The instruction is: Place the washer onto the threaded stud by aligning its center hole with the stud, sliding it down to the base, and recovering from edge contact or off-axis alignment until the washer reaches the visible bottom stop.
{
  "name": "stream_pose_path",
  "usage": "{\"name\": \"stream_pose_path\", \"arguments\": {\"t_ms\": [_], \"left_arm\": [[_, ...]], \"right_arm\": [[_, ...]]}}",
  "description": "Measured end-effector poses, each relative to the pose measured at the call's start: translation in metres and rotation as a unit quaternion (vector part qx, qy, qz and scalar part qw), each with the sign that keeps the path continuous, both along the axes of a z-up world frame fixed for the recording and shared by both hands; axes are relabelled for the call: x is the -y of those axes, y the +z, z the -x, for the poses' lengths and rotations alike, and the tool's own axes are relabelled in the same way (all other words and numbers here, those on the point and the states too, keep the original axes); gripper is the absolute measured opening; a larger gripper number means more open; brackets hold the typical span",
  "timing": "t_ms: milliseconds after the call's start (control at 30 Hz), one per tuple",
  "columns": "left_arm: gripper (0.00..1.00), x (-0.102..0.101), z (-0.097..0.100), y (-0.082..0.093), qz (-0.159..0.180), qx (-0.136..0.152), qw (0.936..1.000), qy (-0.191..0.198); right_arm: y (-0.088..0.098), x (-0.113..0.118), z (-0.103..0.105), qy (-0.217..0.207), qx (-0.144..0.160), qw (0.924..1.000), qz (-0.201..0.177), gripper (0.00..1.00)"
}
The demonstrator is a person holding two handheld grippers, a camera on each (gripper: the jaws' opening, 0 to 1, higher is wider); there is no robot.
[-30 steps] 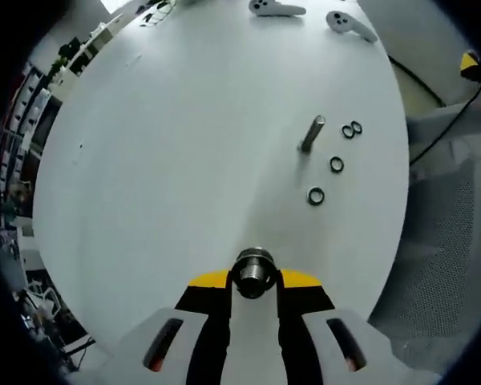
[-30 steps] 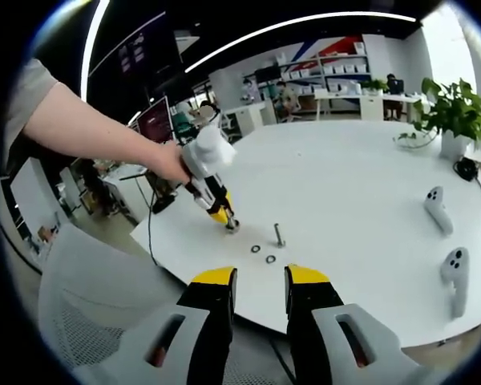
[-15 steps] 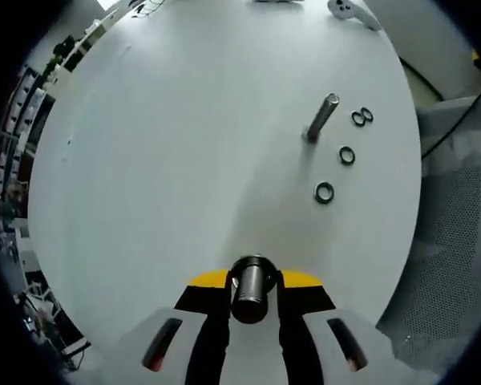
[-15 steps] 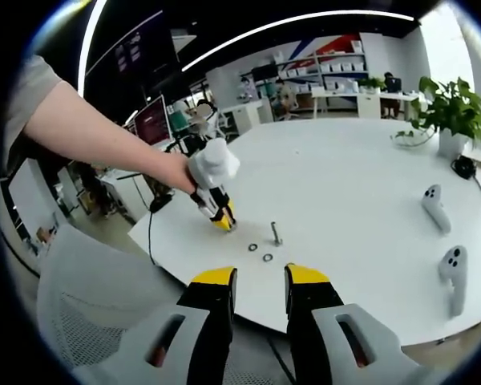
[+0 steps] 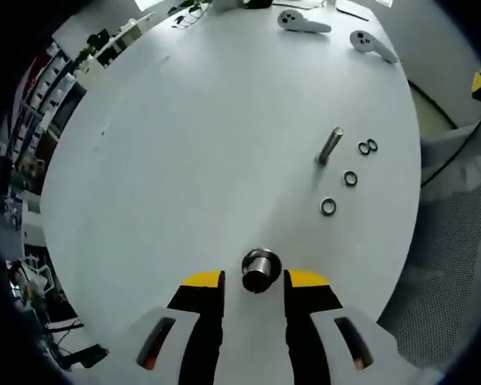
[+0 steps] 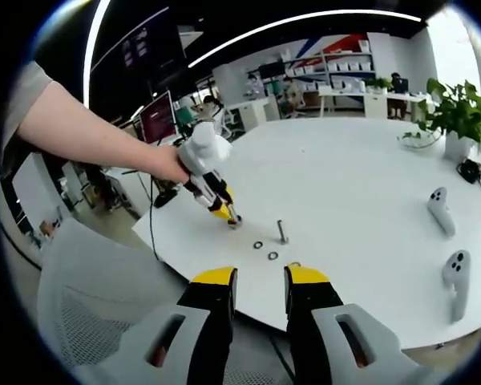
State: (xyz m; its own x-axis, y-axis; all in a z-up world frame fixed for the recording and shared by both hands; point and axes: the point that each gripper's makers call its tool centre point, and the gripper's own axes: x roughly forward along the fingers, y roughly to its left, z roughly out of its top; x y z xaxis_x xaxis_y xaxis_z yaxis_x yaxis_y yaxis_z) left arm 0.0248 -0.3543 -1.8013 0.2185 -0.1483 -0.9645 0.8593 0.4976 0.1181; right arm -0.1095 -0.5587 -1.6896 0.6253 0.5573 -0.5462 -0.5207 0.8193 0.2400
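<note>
1. Left gripper (image 5: 255, 282), bottom centre of the left gripper view: yellow-tipped jaws spread, with a short metal cylinder (image 5: 260, 269) standing on the table (image 5: 184, 144) just ahead of the gap; the jaws do not visibly pinch it.
2. Right gripper (image 6: 260, 281), bottom centre of the right gripper view: jaws parted with a narrow gap, nothing between them, held off the near table edge above a mesh chair back (image 6: 88, 313).
3. Washers, right of centre in the left gripper view: one ring (image 5: 328, 207) nearest, a second (image 5: 350, 179) beyond it, then a touching pair (image 5: 367, 147) farthest. All lie flat on the table.
4. Stud (image 5: 329, 147) stands just left of the pair, leaning in this view, bare of any washer.
5. Right gripper view, centre: stud (image 6: 281, 232) upright, two rings just beside it on the near left; left gripper (image 6: 227, 215) held by a hand (image 6: 170, 163) comes in from the left, tip down at the table close to them.
6. Two white controllers (image 5: 303, 22) at the top of the left gripper view; also at the right edge of the right gripper view.
7. Potted plant (image 6: 458, 120) at the upper right of the right gripper view.
</note>
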Motion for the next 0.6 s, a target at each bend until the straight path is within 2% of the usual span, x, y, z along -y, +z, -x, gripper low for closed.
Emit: {"name": "stream_pose_path", "arguments": {"t_ms": [133,233,400,500,600], "left_arm": [[0.27,-0.005,0.010,0.011,0.024,0.016,0.9993,0.023],[0.27,-0.008,0.016,0.021,0.057,0.030,0.9968,0.049],[0.29,-0.014,0.029,0.043,0.113,0.060,0.9864,0.103],[0.32,-0.014,0.048,0.050,0.129,0.061,0.9848,0.100],[0.31,-0.015,0.065,0.058,0.137,0.073,0.9837,0.090]], "right_arm": [[0.001,-0.001,0.001,0.003,0.001,1.0000,-0.003,0.26],[0.003,-0.003,0.002,0.010,0.007,0.9999,-0.003,0.26],[0.004,-0.004,0.002,0.009,0.007,0.9999,-0.005,0.26],[0.004,-0.003,0.002,0.007,0.009,0.9999,-0.006,0.26],[0.002,-0.003,0.003,0.010,0.006,0.9999,-0.003,0.26]]}}
